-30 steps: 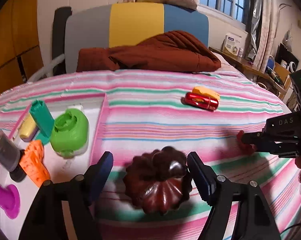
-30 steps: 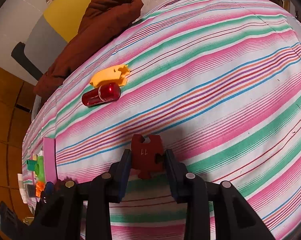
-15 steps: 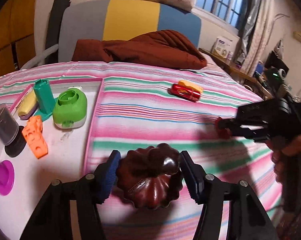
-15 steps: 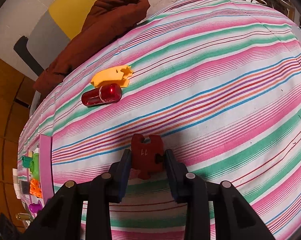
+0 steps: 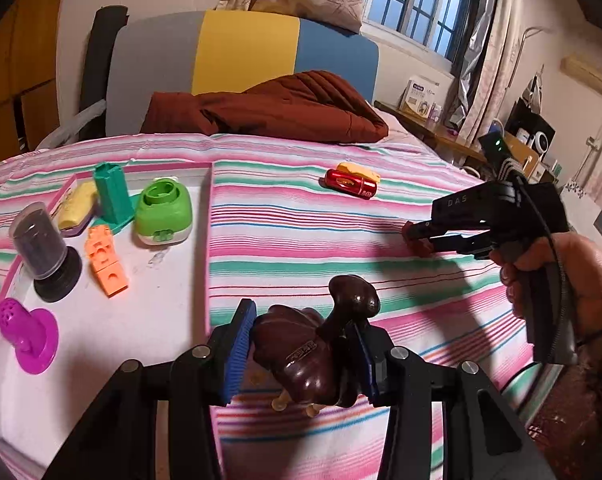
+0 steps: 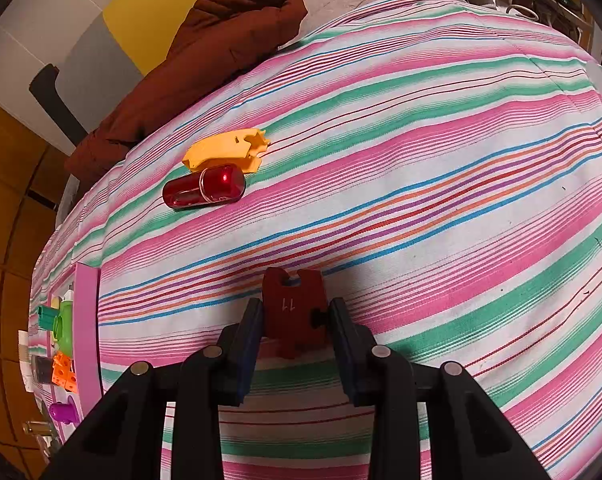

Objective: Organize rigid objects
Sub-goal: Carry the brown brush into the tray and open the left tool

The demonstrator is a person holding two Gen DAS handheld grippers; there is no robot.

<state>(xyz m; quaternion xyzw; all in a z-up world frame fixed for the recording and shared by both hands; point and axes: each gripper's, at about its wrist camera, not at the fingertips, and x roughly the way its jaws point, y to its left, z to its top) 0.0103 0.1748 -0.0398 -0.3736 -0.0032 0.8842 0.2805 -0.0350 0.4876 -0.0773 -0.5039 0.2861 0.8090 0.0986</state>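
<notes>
A pink-and-green striped bedspread (image 5: 301, 216) fills both views, with a white pink-rimmed tray (image 5: 209, 240) at the left of the left wrist view holding a green holder (image 5: 163, 214), an orange block (image 5: 105, 256) and a purple piece (image 5: 29, 334). At bottom centre there, the left gripper (image 5: 301, 350) is closing on a tilted dark brown mould (image 5: 305, 356), its blue pads against it. Bottom centre of the right wrist view, the right gripper (image 6: 295, 320) clamps a small red flat piece (image 6: 293, 308), while a red capsule (image 6: 205, 192) lies touching a yellow piece (image 6: 227, 152) at upper left.

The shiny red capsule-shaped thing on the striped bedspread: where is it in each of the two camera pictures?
Left wrist view: red capsule lies upper middle, right of the white tray.
Right wrist view: red capsule lies left of centre, above the gripper.
Shared landmark: the yellow piece lying right behind it in both.
</notes>
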